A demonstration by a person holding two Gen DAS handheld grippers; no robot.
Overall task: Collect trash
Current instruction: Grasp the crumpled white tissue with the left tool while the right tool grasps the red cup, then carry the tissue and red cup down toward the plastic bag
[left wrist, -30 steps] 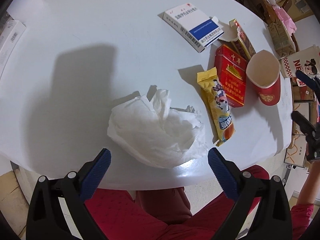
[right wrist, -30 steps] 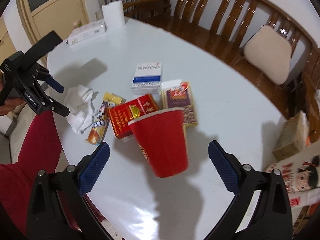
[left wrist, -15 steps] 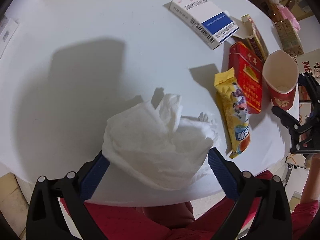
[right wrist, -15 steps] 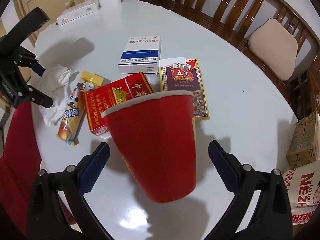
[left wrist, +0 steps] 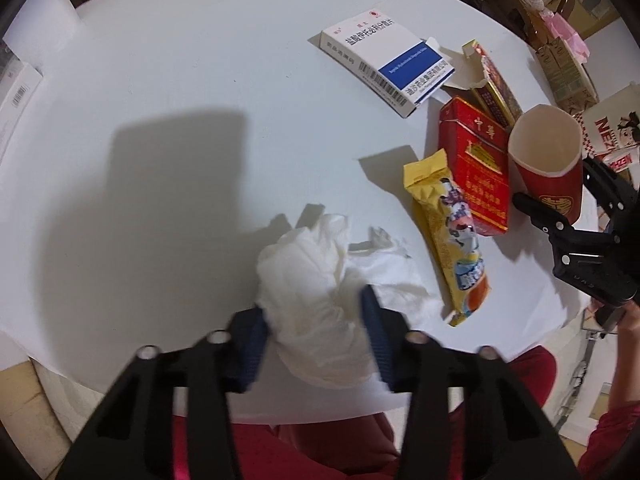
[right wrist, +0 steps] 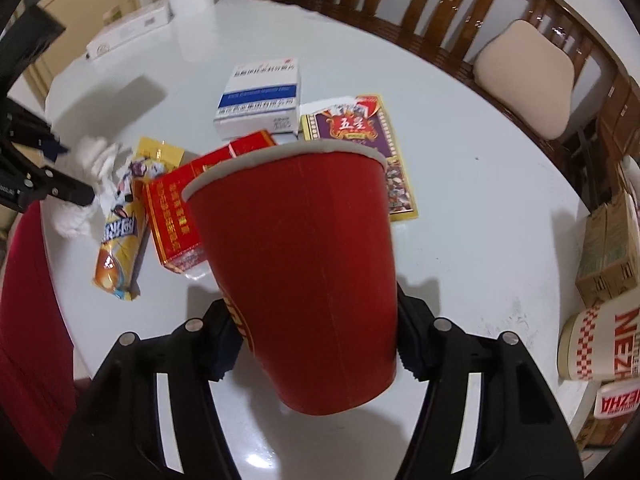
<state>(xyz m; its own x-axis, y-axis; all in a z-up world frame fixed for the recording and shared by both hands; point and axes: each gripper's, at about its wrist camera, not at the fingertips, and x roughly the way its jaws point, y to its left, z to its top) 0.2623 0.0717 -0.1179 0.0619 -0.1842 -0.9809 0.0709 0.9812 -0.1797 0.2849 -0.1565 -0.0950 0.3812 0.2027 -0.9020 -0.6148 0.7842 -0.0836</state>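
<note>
Two tools are at work, each closed on a piece of trash. The left tool (left wrist: 314,320) has just been closing, and its blue pads now pinch the near side of the crumpled white tissue (left wrist: 320,280) at the front edge of the round white worktop (left wrist: 180,100); the rest of the tissue spreads flat toward the right. The right tool (right wrist: 316,344) has likewise just been closing, and its jaws now clamp the lower body of the red paper cup (right wrist: 304,264), which stands near the worktop's edge with its white rim tilted away from the camera. Just beside the tissue lies a yellow snack wrapper (left wrist: 448,232), and touching its far side is a red cigarette pack (left wrist: 474,164), with the cup next to that. Behind the red pack lies a purple and gold card box (right wrist: 360,148), its flap torn open, and beside it a white and blue medicine box (left wrist: 384,64). Red trousers of the person show below the worktop's edge. Wooden chairs (right wrist: 440,12) with a beige cushion stand behind the worktop, and printed paper tubs lie low at the right of the right wrist view.
</note>
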